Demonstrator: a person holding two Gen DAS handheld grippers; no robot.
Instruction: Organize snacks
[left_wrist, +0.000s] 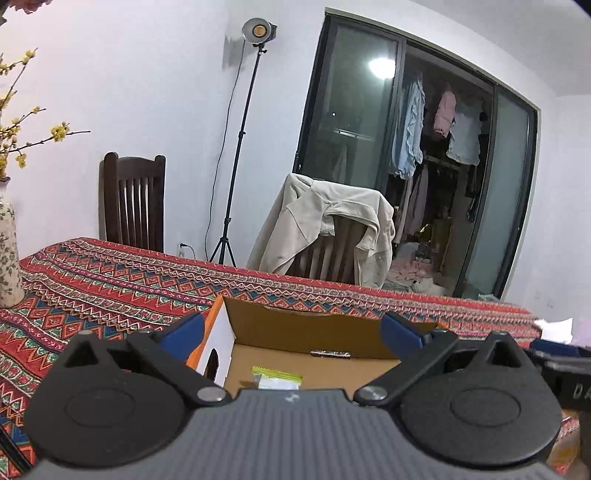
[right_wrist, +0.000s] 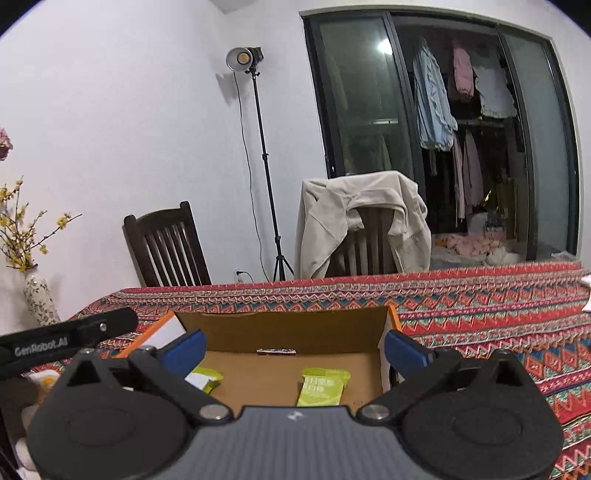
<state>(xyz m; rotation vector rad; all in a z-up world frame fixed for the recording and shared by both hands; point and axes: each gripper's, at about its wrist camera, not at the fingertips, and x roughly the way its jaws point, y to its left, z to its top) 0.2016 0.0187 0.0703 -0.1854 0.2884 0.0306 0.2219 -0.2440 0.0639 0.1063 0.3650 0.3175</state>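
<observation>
Both grippers hang over an open cardboard box (right_wrist: 291, 332) that sits on the patterned worktop (right_wrist: 480, 325). The left gripper (left_wrist: 291, 332) has its jaws spread wide with nothing between them. The right gripper (right_wrist: 293, 349) is the same: spread and holding nothing.

The snacks lie flat on the box floor. In the right wrist view a green packet (right_wrist: 320, 387) rests near the middle, toward the right wall, and a second packet (right_wrist: 205, 378), green with a white panel, lies by the left side, partly hidden behind the left finger. A small dark wrapped bar (right_wrist: 276, 351) sits against the far wall. The left wrist view shows the bar (left_wrist: 330, 354) and one green-and-white packet (left_wrist: 277, 378); which of the two it is I cannot tell.

These packets look like thin foil or plastic sachets, so they are probably very light, soft and crinkly, with a slick skin. Lying flat, they give little edge to bite on. A sensible hold would be across the short width near one crimped end, where the seal is stiffer and the contents are not crushed. Coming down steeply at one edge should let a finger slide under it. Squeezing the middle risks breaking whatever is inside, and a shallow pinch may let the film slip out. The bar is narrower and likely firmer, best taken across its short side, though the far wall crowds it.

More pale items show at the lower left of the right wrist view, too blurred to name.
</observation>
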